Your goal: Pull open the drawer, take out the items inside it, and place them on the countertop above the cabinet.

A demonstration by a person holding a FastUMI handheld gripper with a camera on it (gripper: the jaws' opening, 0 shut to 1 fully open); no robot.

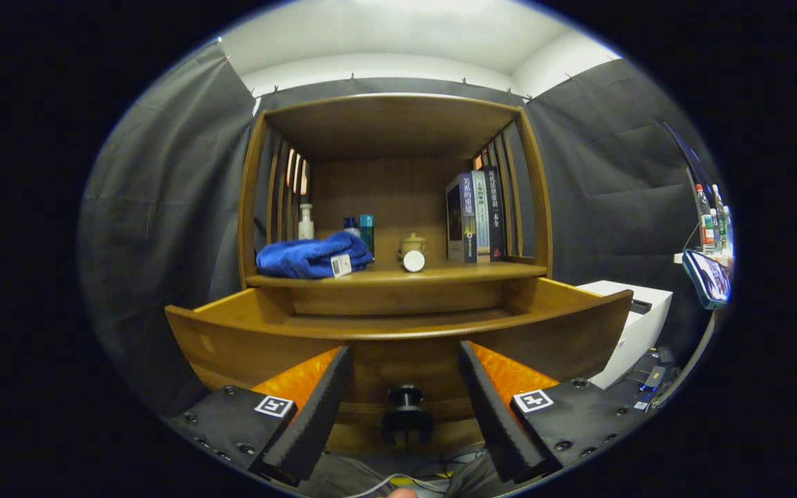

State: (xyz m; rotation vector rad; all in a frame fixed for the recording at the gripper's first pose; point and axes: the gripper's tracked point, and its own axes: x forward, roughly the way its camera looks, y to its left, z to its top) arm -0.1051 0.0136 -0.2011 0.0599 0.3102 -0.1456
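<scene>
Drawer stands pulled out from the cabinet, just beyond the tongs, which are spread apart and grip nothing; its knob sits between their fingers. Its inside is hidden from this angle. On the bench above lie, left to right, a blue cloth with bottles behind it, a small white jar before a lidded pot, then upright books. Farther right stands a white box.
</scene>
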